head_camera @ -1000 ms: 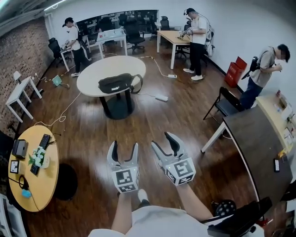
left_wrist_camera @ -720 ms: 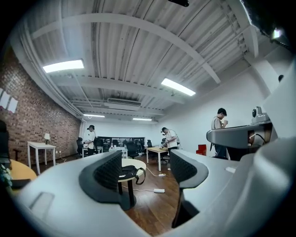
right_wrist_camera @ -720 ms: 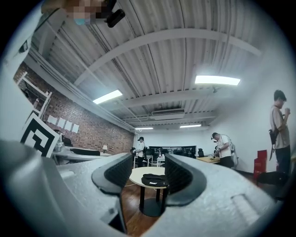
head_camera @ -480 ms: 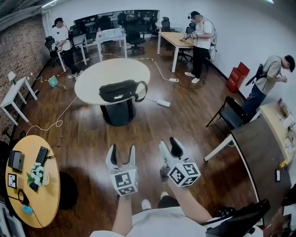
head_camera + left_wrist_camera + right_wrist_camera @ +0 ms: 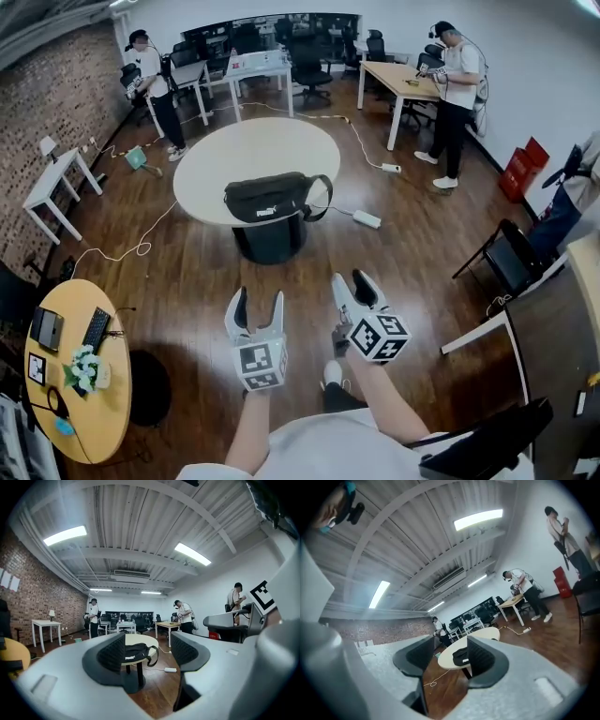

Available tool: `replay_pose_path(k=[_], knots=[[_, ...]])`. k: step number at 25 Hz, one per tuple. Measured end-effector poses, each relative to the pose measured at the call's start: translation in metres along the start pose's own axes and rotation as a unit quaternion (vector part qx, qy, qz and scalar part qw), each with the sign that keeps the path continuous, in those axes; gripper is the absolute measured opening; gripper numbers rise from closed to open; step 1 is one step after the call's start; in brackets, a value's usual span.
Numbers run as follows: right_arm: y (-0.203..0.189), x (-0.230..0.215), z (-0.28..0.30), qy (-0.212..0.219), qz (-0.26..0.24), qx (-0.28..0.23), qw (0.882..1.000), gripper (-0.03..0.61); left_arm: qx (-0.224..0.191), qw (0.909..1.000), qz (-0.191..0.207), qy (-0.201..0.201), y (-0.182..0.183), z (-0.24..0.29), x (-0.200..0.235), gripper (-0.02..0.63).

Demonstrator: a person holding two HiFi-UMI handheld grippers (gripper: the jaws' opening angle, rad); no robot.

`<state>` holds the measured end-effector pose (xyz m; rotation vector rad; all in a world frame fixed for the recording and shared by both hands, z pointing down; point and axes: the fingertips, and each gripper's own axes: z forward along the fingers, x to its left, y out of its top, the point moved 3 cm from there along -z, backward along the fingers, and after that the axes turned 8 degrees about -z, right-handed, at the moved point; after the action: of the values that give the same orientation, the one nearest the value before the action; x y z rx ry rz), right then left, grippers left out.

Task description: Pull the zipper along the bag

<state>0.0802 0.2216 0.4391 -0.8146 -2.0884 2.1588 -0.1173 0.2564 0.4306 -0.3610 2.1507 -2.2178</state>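
a: how do we hold our arms?

b: both our bare forearms (image 5: 375,398) reach forward from our body at the near edge, side by side and low over the wooden floor (image 5: 187,272). the left gripper (image 5: 259,300) points straight toward the far side. the right gripper (image 5: 352,286) sits just beside it, turned a little to the right.

a: and the jaws?

b: the left gripper's jaws are closing, but they stand apart with nothing between the pads. in the left gripper view we see only the distant room through the gap. the right gripper is released too, its jaws apart and somewhat narrower, with nothing pinched between them.

a: where is the bag?

b: the black bag (image 5: 272,199) lies on the round table (image 5: 234,155), at the table's near edge, far ahead of us and well apart from both grippers. its strap (image 5: 323,195) loops off the right end, past the table rim. there is white print on the side facing us.

a: what is inside it?

b: we cannot tell. its top and zipper are too small to make out from here.

a: anything else holding things?

b: at the near left, a small yellow table (image 5: 103,412) carries a keyboard (image 5: 96,328) and a little plant (image 5: 82,367) with white flowers.
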Motion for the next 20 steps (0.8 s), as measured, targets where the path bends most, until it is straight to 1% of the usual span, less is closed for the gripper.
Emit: replay_pose_path(k=[4, 6, 9, 10, 12, 14, 17, 20], knots=[[0.041, -0.036, 0.073, 0.019, -0.054, -0.038, 0.998, 0.204, -0.012, 0.9999, 0.006, -0.001, 0.017, 0.086, -0.005, 0.298], [0.059, -0.05, 0.1, 0.027, -0.087, -0.055, 0.994, 0.187, -0.014, 0.9998, 0.013, 0.001, 0.021, 0.122, -0.008, 0.296], [0.066, -0.076, 0.131, 0.029, -0.118, -0.056, 0.991, 0.178, -0.007, 0.9997, 0.022, 0.001, 0.015, 0.166, -0.015, 0.295], [0.062, -0.086, 0.142, 0.026, -0.118, -0.05, 0.991, 0.176, 0.0, 0.9997, 0.025, 0.0, 0.01, 0.18, -0.017, 0.293], [0.051, -0.107, 0.163, 0.018, -0.095, -0.03, 0.995, 0.164, 0.016, 0.9994, 0.029, -0.004, 0.001, 0.205, -0.019, 0.293], [0.04, -0.12, 0.183, 0.02, -0.079, -0.008, 0.997, 0.158, 0.028, 0.9993, 0.026, -0.005, -0.005, 0.228, -0.017, 0.293], [0.031, -0.136, 0.214, 0.016, -0.092, 0.004, 0.996, 0.155, 0.035, 0.999, 0.023, -0.013, -0.012, 0.268, -0.01, 0.293], [0.021, -0.159, 0.254, 0.002, -0.097, 0.007, 0.995, 0.155, 0.039, 0.9985, 0.021, -0.033, -0.024, 0.318, -0.002, 0.293]])
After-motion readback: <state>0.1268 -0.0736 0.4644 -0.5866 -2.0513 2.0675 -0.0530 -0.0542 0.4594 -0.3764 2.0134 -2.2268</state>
